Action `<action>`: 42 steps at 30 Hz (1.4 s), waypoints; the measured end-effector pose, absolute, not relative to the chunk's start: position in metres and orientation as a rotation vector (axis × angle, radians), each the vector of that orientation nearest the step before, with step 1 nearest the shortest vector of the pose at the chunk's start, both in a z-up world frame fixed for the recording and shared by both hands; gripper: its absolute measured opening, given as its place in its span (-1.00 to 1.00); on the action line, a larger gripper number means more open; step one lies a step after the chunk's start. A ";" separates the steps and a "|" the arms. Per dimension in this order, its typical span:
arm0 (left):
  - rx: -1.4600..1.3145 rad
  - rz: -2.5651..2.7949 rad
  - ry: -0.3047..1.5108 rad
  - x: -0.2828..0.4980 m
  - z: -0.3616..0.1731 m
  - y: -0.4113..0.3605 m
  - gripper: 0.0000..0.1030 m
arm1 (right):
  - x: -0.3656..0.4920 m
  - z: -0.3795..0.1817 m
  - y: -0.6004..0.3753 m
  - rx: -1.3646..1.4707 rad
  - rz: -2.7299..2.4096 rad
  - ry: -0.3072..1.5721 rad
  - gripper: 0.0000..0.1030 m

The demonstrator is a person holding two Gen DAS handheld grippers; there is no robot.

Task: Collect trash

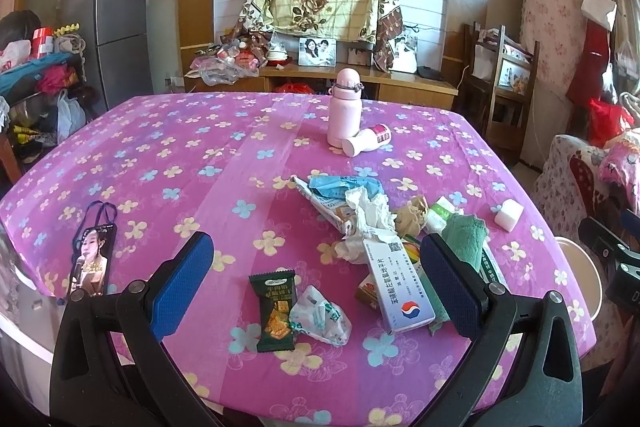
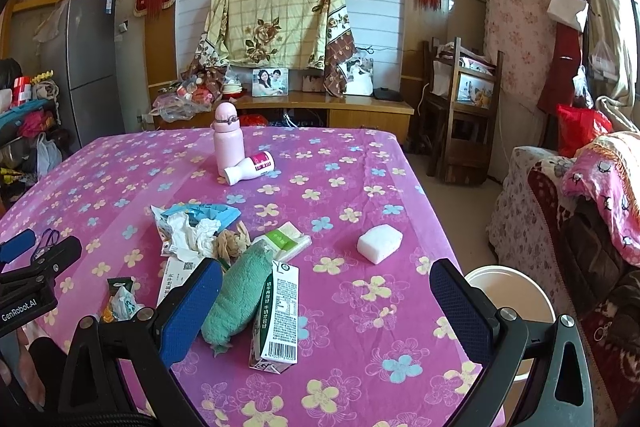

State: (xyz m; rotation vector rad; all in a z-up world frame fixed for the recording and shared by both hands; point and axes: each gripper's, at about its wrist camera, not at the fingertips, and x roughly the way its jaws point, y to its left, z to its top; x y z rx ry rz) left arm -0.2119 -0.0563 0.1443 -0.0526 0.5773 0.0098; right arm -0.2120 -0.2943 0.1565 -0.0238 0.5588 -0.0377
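Trash lies on a pink flowered tablecloth. In the left wrist view I see a dark green snack wrapper, a crumpled white-green wrapper, a white medicine box, crumpled tissue and a blue packet. My left gripper is open above the near wrappers, empty. In the right wrist view a milk carton lies beside a green cloth; a white block sits farther right. My right gripper is open around the carton area, holding nothing.
A pink bottle stands at the table's far side with a small white bottle lying against it. A photo card lies at the left edge. A white bin stands by the table's right edge, next to a sofa.
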 end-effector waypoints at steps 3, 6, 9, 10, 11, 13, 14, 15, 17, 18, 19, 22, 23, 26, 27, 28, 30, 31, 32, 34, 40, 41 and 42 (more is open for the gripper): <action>-0.053 0.013 0.577 -0.212 0.145 -0.055 0.99 | -0.212 0.156 -0.295 -0.026 -0.040 0.559 1.00; -0.055 0.013 0.576 -0.212 0.146 -0.054 0.99 | -0.212 0.156 -0.295 -0.021 -0.039 0.555 1.00; -0.053 0.011 0.578 -0.212 0.145 -0.054 0.99 | -0.211 0.155 -0.297 -0.019 -0.039 0.555 1.00; -0.052 0.009 0.580 -0.212 0.146 -0.053 0.99 | -0.211 0.155 -0.297 -0.019 -0.039 0.556 1.00; -0.049 0.008 0.582 -0.211 0.145 -0.052 0.99 | -0.211 0.155 -0.298 -0.020 -0.039 0.557 1.00; -0.042 0.008 0.591 -0.211 0.144 -0.050 0.99 | -0.211 0.154 -0.299 -0.023 -0.040 0.560 1.00; -0.039 0.005 0.600 -0.210 0.143 -0.048 0.99 | -0.210 0.153 -0.300 -0.024 -0.041 0.562 1.00; -0.038 0.004 0.607 -0.209 0.143 -0.046 0.99 | -0.210 0.153 -0.301 -0.025 -0.041 0.564 1.00; -0.039 0.002 0.619 -0.208 0.141 -0.043 0.99 | -0.208 0.152 -0.301 -0.023 -0.039 0.572 1.00; -0.040 0.000 0.626 -0.207 0.140 -0.041 0.99 | -0.208 0.151 -0.301 -0.021 -0.038 0.576 1.00; -0.041 -0.002 0.631 -0.207 0.139 -0.039 0.99 | -0.206 0.150 -0.302 -0.020 -0.039 0.581 1.00; -0.047 -0.006 0.646 -0.205 0.139 -0.031 0.99 | -0.205 0.148 -0.303 -0.027 -0.034 0.598 1.00; -0.049 -0.005 0.650 -0.205 0.140 -0.028 0.99 | -0.204 0.146 -0.304 -0.029 -0.028 0.609 1.00; -0.050 -0.010 0.651 -0.204 0.141 -0.019 0.99 | -0.201 0.139 -0.308 -0.024 -0.006 0.647 1.00; -0.045 -0.012 0.651 -0.204 0.141 -0.017 0.99 | -0.200 0.136 -0.309 -0.019 0.003 0.660 1.00; -0.038 -0.012 0.652 -0.203 0.140 -0.018 0.99 | -0.198 0.133 -0.310 -0.013 0.011 0.672 1.00; -0.021 -0.019 0.669 -0.202 0.136 -0.014 0.99 | -0.197 0.128 -0.313 0.002 0.028 0.695 1.00; -0.017 -0.024 0.681 -0.201 0.133 -0.013 0.99 | -0.197 0.124 -0.314 0.016 0.047 0.709 1.00; -0.014 -0.036 0.696 -0.201 0.129 -0.011 0.99 | -0.197 0.122 -0.315 0.026 0.062 0.720 0.99; -0.010 -0.056 0.722 -0.200 0.120 -0.010 0.99 | -0.197 0.114 -0.318 0.045 0.090 0.750 0.91; -0.002 -0.087 0.811 -0.196 0.090 -0.009 0.99 | -0.196 0.094 -0.314 0.082 0.183 0.835 0.52; 0.001 -0.086 0.816 -0.195 0.087 -0.009 0.99 | -0.197 0.093 -0.312 0.090 0.203 0.840 0.50; 0.005 -0.083 0.823 -0.194 0.083 -0.009 0.99 | -0.197 0.093 -0.307 0.092 0.229 0.843 0.48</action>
